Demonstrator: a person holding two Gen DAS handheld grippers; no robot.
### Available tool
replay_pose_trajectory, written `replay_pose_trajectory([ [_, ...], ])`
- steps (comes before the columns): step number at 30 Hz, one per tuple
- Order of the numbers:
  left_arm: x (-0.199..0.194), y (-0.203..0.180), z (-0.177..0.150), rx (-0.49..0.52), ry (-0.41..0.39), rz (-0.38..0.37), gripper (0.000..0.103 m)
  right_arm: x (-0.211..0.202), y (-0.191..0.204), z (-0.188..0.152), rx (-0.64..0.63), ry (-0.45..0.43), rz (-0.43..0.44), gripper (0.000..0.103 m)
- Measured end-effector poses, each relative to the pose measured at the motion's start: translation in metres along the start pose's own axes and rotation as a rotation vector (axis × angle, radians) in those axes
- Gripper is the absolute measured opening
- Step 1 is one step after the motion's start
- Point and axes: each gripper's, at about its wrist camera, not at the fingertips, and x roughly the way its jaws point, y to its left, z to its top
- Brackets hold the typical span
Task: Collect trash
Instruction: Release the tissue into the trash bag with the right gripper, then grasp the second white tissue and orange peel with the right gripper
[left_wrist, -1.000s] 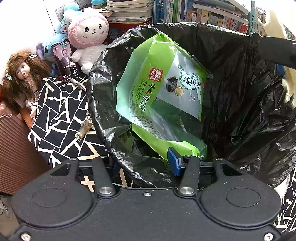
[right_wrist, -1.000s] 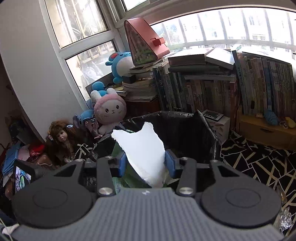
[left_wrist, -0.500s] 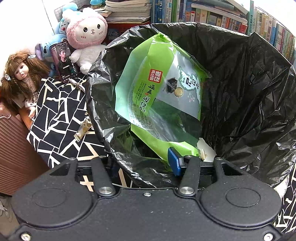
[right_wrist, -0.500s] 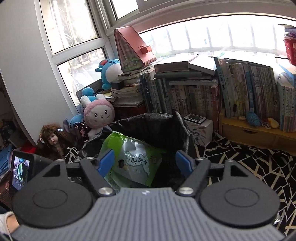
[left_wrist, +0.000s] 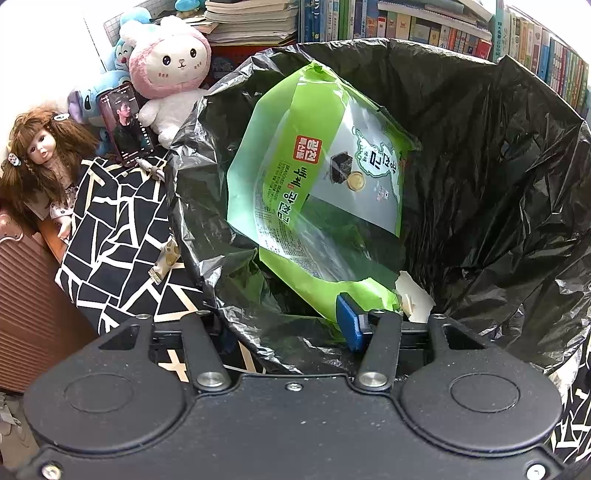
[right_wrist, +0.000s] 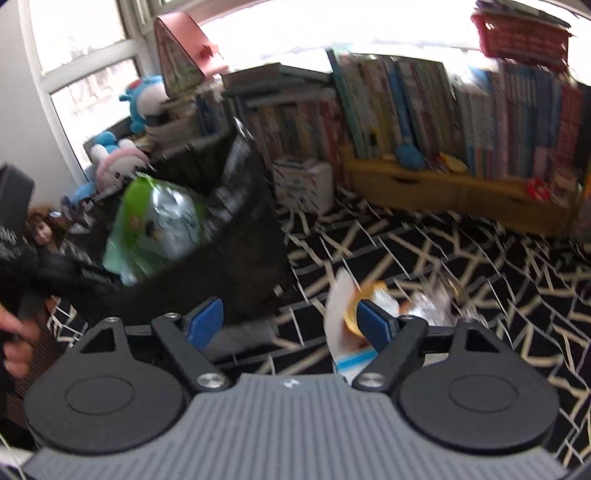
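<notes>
A black trash bag (left_wrist: 480, 166) stands open and fills the left wrist view. Inside it a green seaweed package (left_wrist: 295, 177) leans against the near wall, and a torn white paper (left_wrist: 415, 299) lies beside it. My left gripper (left_wrist: 288, 325) straddles the bag's near rim and is shut on it, with the blue right pad inside and the left finger hidden behind the plastic. The right wrist view is blurred. There my right gripper (right_wrist: 290, 317) is open and holds nothing, low over the patterned floor to the right of the bag (right_wrist: 251, 251). A white-and-orange wrapper (right_wrist: 343, 306) and a silver foil wrapper (right_wrist: 432, 306) lie by its right finger.
A doll (left_wrist: 37, 155), plush toys (left_wrist: 170, 70), a propped phone (left_wrist: 127, 125) and a ribbed brown case (left_wrist: 33, 295) crowd the bag's left side. Bookshelves (right_wrist: 461, 122), a wooden drawer unit (right_wrist: 443, 188) and a white box (right_wrist: 303, 184) line the back. A person's hand (right_wrist: 14, 343) holds the left gripper.
My right gripper opened and let go of the white paper, which now lies in the bag. It then swung right and down toward the floor wrappers. The left gripper stayed put.
</notes>
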Motion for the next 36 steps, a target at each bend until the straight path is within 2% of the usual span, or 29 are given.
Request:
replay_pose_trajectory([
  [5, 0.000, -0.001, 0.000, 0.010, 0.002, 0.005, 0.051, 0.007, -0.016, -0.036, 0.015, 0.106, -0.031, 0.087],
  [16, 0.001, -0.002, 0.000, 0.030, 0.003, 0.012, 0.051, 0.029, -0.031, -0.091, 0.091, 0.283, -0.019, 0.087],
  [21, 0.002, -0.003, 0.000, 0.029, 0.003, 0.012, 0.051, 0.046, -0.025, -0.106, 0.060, 0.362, -0.034, 0.089],
  [26, 0.002, -0.004, -0.001, 0.037, 0.002, 0.015, 0.052, 0.072, -0.023, -0.117, 0.066, 0.439, -0.087, 0.089],
  [31, 0.002, -0.005, -0.001, 0.042, 0.002, 0.020, 0.052, 0.094, -0.024, -0.122, 0.067, 0.472, -0.178, 0.090],
  [36, 0.004, -0.005, -0.001, 0.045, 0.003, 0.026, 0.052, 0.106, -0.018, -0.124, 0.020, 0.507, -0.196, 0.090],
])
